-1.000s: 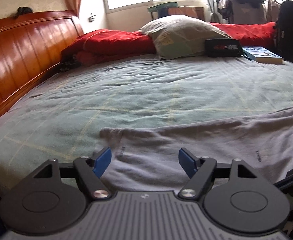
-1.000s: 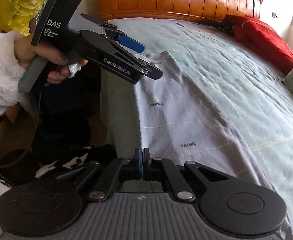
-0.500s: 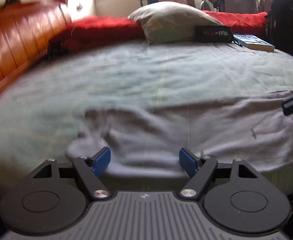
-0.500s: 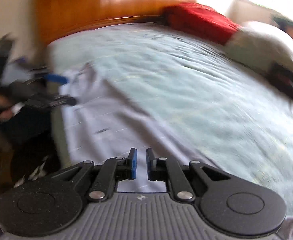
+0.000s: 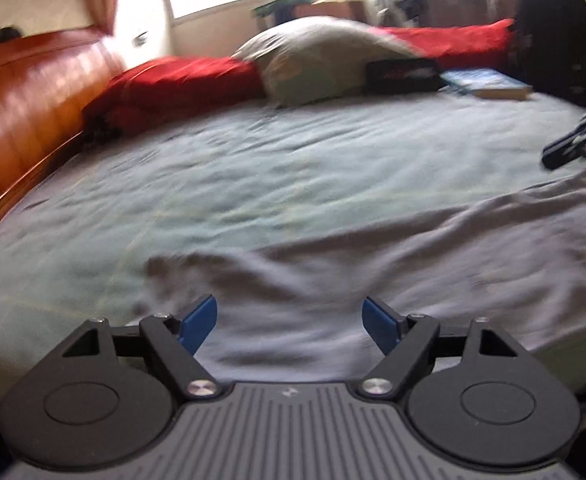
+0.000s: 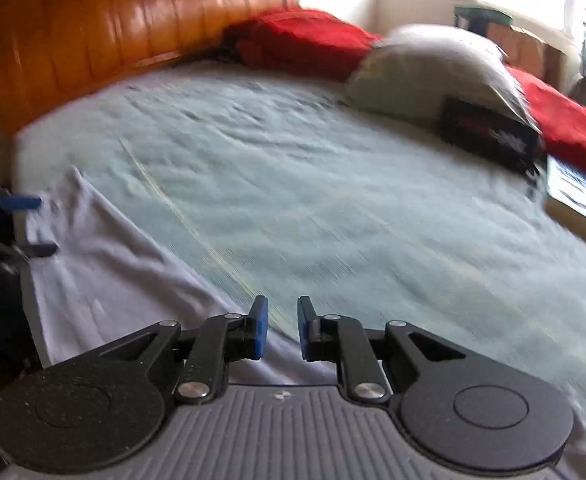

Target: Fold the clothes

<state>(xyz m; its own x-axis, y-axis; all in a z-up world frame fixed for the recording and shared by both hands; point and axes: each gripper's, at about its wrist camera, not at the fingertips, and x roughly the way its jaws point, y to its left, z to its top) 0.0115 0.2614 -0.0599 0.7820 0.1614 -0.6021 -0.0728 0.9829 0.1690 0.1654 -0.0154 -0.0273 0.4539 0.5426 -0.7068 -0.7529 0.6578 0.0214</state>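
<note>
Bed (image 5: 277, 184): shirt (image 5: 433, 264) lengthwise along near edge.

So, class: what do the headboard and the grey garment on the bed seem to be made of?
Headboard: probably varnished wood, with orange-brown panels and glossy highlights.
Grey garment: soft, matte knit fabric, perhaps cotton, since it wrinkles and drapes limply over the bed's edge.

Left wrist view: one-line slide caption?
Open left gripper over a grey garment spread on the bed, pillow beyond.
</note>
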